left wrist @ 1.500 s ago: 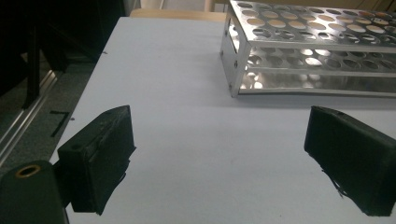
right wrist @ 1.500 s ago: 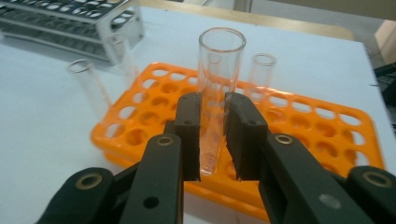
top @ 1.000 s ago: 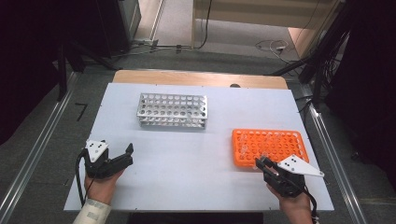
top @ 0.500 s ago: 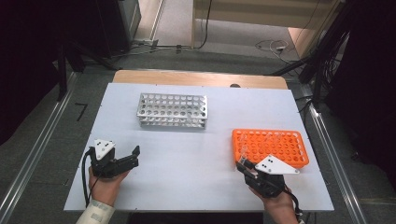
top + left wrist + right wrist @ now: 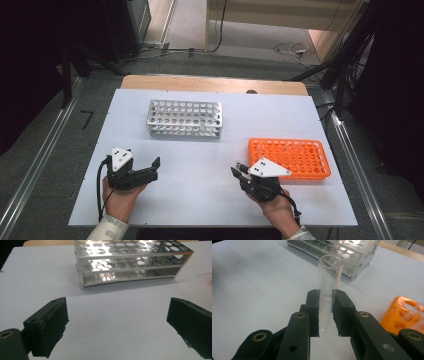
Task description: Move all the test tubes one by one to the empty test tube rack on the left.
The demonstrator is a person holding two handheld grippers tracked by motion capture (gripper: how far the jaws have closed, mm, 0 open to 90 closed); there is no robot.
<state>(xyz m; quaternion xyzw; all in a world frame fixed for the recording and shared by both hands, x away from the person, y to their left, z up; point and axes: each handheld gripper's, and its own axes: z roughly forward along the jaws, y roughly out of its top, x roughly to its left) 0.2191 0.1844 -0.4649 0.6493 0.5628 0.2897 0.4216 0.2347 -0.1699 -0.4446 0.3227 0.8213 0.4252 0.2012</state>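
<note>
My right gripper (image 5: 326,296) is shut on a clear glass test tube (image 5: 329,277), held upright with its open mouth up. In the high view the right gripper (image 5: 236,171) hovers over bare table just left of the orange rack (image 5: 295,155). The silver metal rack (image 5: 185,119) stands at the back centre, its holes empty as far as I can see. My left gripper (image 5: 154,169) sits at the front left, pointing toward the metal rack (image 5: 130,262). The left gripper (image 5: 117,315) has just been opening its jaws, and nothing lies between them.
The white tabletop (image 5: 215,200) has free room between both hands and in front of the metal rack. The orange rack (image 5: 404,312) lies close to the right of the held tube. A wooden strip (image 5: 215,82) runs along the far edge.
The right gripper has moved left with the tube, from over the orange rack to the open table. The left gripper shifted slightly right and its jaws widened.
</note>
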